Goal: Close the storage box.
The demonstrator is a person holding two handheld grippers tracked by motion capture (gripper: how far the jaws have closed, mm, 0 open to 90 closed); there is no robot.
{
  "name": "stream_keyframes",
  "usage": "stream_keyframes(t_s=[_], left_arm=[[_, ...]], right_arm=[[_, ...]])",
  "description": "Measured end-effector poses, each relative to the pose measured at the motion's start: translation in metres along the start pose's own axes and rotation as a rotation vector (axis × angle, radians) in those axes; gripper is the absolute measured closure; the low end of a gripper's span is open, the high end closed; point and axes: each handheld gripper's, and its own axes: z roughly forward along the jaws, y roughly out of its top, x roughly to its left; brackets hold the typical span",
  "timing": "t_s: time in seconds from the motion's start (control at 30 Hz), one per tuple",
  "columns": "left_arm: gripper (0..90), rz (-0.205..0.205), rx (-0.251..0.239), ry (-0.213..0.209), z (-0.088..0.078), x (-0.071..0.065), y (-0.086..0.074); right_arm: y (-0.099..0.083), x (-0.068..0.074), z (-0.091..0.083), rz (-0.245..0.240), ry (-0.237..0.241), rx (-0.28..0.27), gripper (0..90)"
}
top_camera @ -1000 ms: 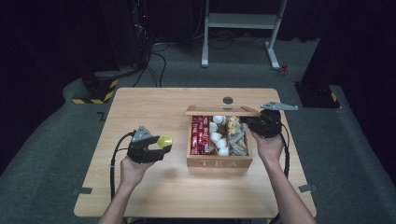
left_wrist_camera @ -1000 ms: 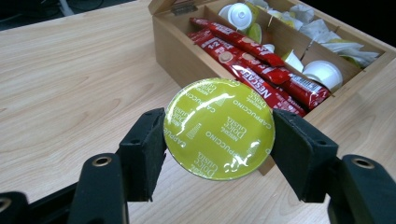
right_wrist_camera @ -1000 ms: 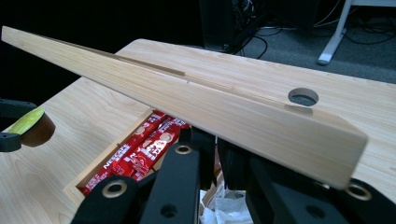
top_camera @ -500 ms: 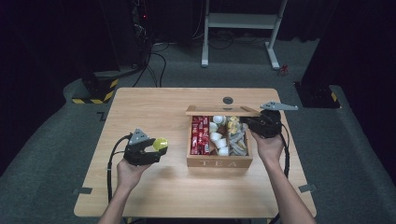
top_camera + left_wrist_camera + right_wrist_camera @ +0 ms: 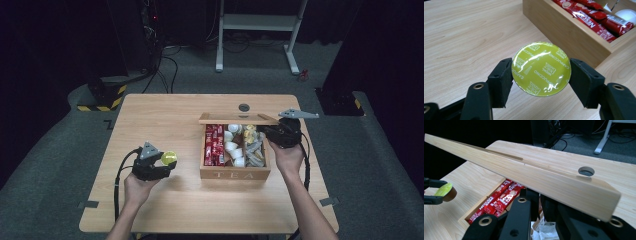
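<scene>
From the high view, the left gripper (image 5: 167, 160) holds a capsule (image 5: 169, 158) over the table's (image 5: 150, 115) left half, beside the box (image 5: 235, 172); the left gripper view shows its jaws clamped on the capsule (image 5: 541, 68); in the right gripper view the right gripper (image 5: 540, 202) pinches the raised lid (image 5: 536, 177), so I judge the next move carries the capsule into the box.

In the right gripper view the raised lid (image 5: 529, 173) hides the tips of the jaws and most of the tea box (image 5: 467, 218), so how the jaws sit on the lid cannot be told. The lid's left end is cut off by the frame edge. In the high view the small packets (image 5: 252, 150) in the box's right compartment are too small to identify. In the left gripper view the frame's top edge cuts off the red sachets (image 5: 596, 18).
</scene>
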Motion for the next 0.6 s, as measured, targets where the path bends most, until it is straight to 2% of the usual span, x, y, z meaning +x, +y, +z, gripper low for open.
stream_keyframes(t_s=[0.33,0.6], left_arm=[[37.7,-0.012,0.026,0.014,0.010,0.000,-0.010],[37.6,-0.047,0.058,0.011,0.023,-0.003,-0.016]], right_arm=[[0.000,0.000,0.000,0.001,0.000,0.000,85.1],[0.000,0.001,0.001,0.007,0.000,0.003,85.1]])
